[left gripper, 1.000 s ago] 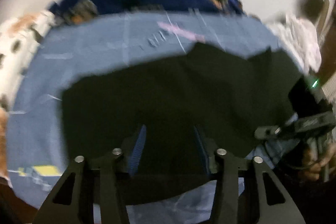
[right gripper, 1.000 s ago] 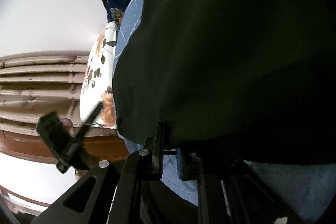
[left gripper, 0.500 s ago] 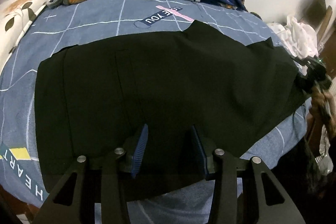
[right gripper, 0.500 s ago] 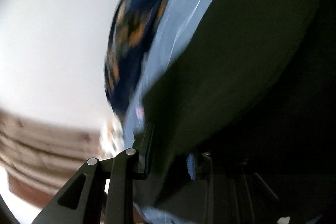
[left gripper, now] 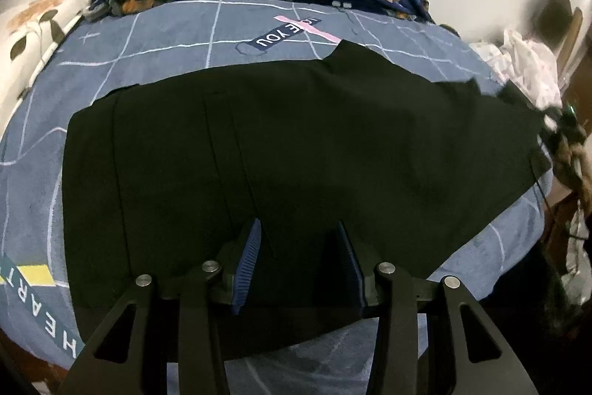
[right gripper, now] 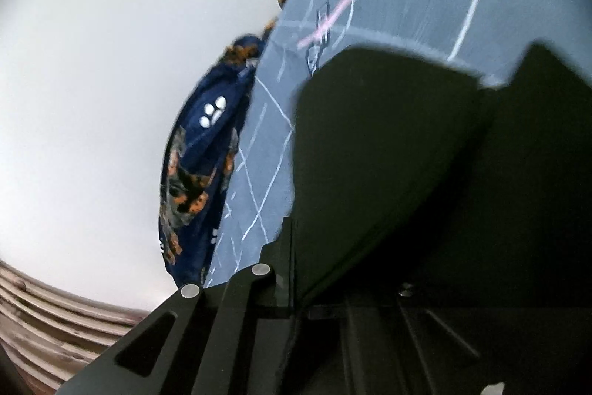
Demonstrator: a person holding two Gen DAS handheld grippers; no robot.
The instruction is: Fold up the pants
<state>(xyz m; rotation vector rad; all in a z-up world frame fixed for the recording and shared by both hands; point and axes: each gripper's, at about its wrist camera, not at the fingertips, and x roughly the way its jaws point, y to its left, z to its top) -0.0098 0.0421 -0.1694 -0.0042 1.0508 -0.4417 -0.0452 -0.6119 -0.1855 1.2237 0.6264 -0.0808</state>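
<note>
The black fabric pants (left gripper: 296,150) now lie spread flat across the bed's blue-grey grid-patterned bedspread (left gripper: 155,47), running from a squared end on the left of the left wrist view to the far right edge of the bed. 1 second ago that same view was blurred and showed a shorter, bunched dark shape; by half a second ago the cloth was already drawn out, and it has since stayed put while the left view barely shifted. The change belongs to the right side: the right claw (left gripper: 562,124), seen small at the far right of the left wrist view, has swung outward along the bed, and its own camera has gone from looking across the pants toward a slatted wooden panel to looking along the bedspread with the navy dog-print fleece blanket (right gripper: 199,169) at its left. The right claw (right gripper: 296,284) has snapped fully shut, and dark cloth fills the frame right at its fingers, so it appears to be pinching the pants' edge, though the contact itself is lost in shadow. The left claw (left gripper: 296,254) sits partly open, its 2 blue ribbed pads (left gripper: 248,260) standing on either side of the near hem; whether they press on any cloth I cannot tell. Judging by the flat, stretched layout, the smoothing step looks finished and a lengthwise or crosswise fold is probably next.
</note>
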